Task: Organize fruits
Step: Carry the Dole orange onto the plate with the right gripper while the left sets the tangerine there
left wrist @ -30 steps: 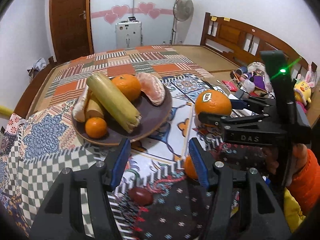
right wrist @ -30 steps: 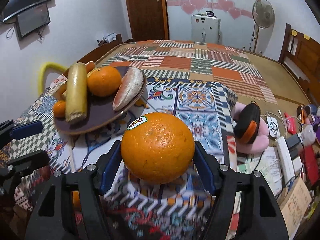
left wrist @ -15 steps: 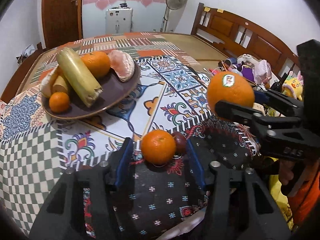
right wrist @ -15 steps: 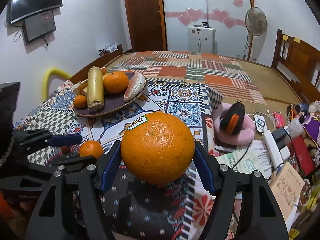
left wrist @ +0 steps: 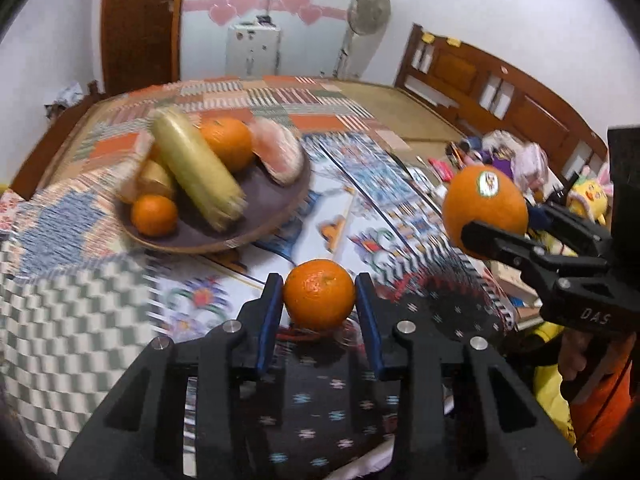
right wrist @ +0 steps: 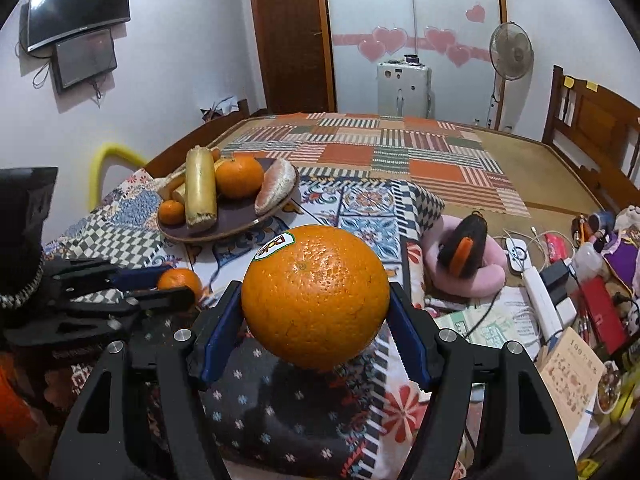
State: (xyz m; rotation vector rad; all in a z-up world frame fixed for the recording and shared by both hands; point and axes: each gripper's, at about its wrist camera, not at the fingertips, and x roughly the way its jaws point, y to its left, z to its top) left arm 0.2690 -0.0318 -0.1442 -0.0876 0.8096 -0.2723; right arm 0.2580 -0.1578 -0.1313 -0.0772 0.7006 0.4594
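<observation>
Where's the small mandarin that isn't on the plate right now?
In the left wrist view, the small mandarin sits between the left gripper pads, nearer than the fruit plate.

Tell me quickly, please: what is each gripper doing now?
Left gripper: fingers have just been closing, now on the small mandarin.
Right gripper: closed, holding the large orange.

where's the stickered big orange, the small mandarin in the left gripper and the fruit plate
big orange (right wrist: 316,304), right wrist view, middle of its peel
small mandarin (left wrist: 319,294), left wrist view, centre of the fruit
fruit plate (right wrist: 236,216), right wrist view, bare dark inner surface near the front rim
</observation>
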